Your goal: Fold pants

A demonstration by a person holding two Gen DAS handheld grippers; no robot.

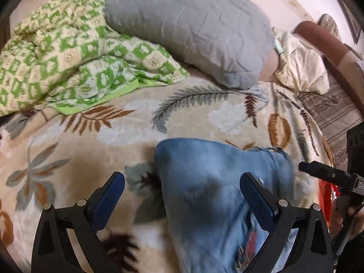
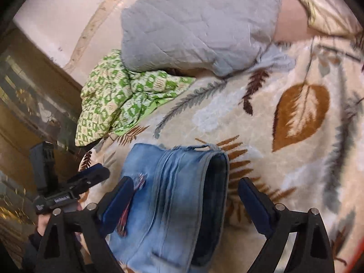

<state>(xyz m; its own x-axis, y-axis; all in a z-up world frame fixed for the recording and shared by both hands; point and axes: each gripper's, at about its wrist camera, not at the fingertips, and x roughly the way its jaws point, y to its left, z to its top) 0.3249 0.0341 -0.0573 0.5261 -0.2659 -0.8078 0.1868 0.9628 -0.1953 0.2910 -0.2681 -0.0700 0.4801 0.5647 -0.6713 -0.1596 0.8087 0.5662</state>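
Note:
Light blue denim pants (image 1: 218, 182) lie folded in a thick bundle on a leaf-patterned blanket (image 1: 193, 116). My left gripper (image 1: 182, 182) is open just above the bundle's left part, fingers wide apart. In the right wrist view the pants (image 2: 173, 193) show their frayed hem and a dark opening on the right side. My right gripper (image 2: 185, 186) is open over them, fingers on either side of the bundle and holding nothing. The right gripper's tip (image 1: 323, 173) shows at the right in the left wrist view; the left gripper (image 2: 91, 175) shows at the left in the right wrist view.
A grey quilted pillow (image 1: 188, 27) lies at the back. A green and cream checked cover (image 1: 68, 61) is heaped at the back left. Cream cloth (image 1: 300, 68) and a brown bed frame (image 1: 323, 38) are at the right. A wooden panel (image 2: 34, 95) stands left.

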